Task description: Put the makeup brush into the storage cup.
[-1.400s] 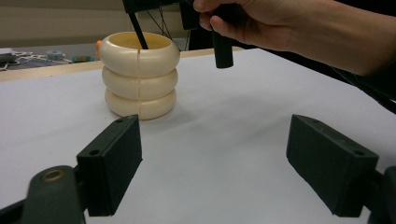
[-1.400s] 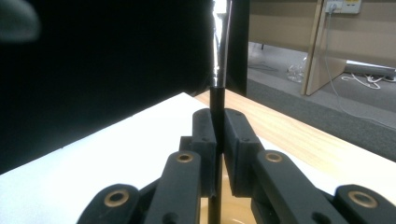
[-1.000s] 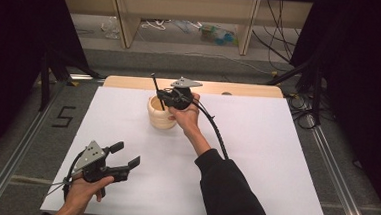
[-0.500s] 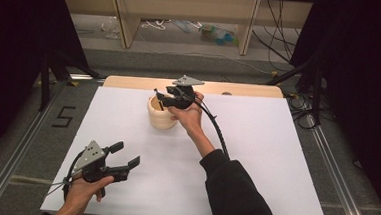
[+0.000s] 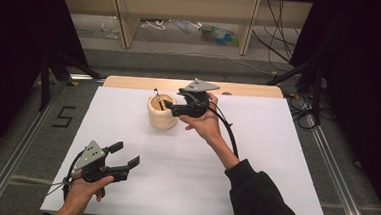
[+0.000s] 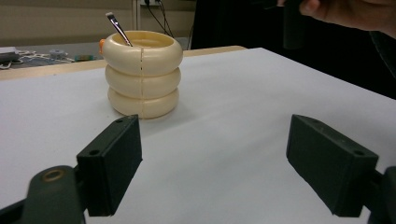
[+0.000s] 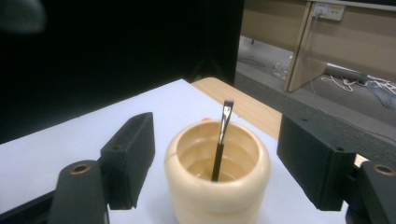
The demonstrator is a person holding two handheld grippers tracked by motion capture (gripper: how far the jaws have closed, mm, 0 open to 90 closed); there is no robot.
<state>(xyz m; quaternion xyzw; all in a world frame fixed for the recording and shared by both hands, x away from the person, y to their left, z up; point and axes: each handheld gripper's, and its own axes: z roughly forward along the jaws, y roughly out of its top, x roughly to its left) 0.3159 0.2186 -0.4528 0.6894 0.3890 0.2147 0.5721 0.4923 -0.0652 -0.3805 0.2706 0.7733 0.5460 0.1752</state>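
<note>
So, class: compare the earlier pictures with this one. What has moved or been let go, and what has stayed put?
The right tool has just opened its jaws, let go of the thin brush and drawn back to the right of the cream ribbed pot. The brush now stands free inside the pot, leaning on its rim. The pot, the left tool with its open jaws and the white table stayed as they were.

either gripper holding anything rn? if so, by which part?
Nothing held. The right gripper has just been opening, its jaws clear of the brush, which stands in the cream holder. The left gripper is open over bare table.
</note>
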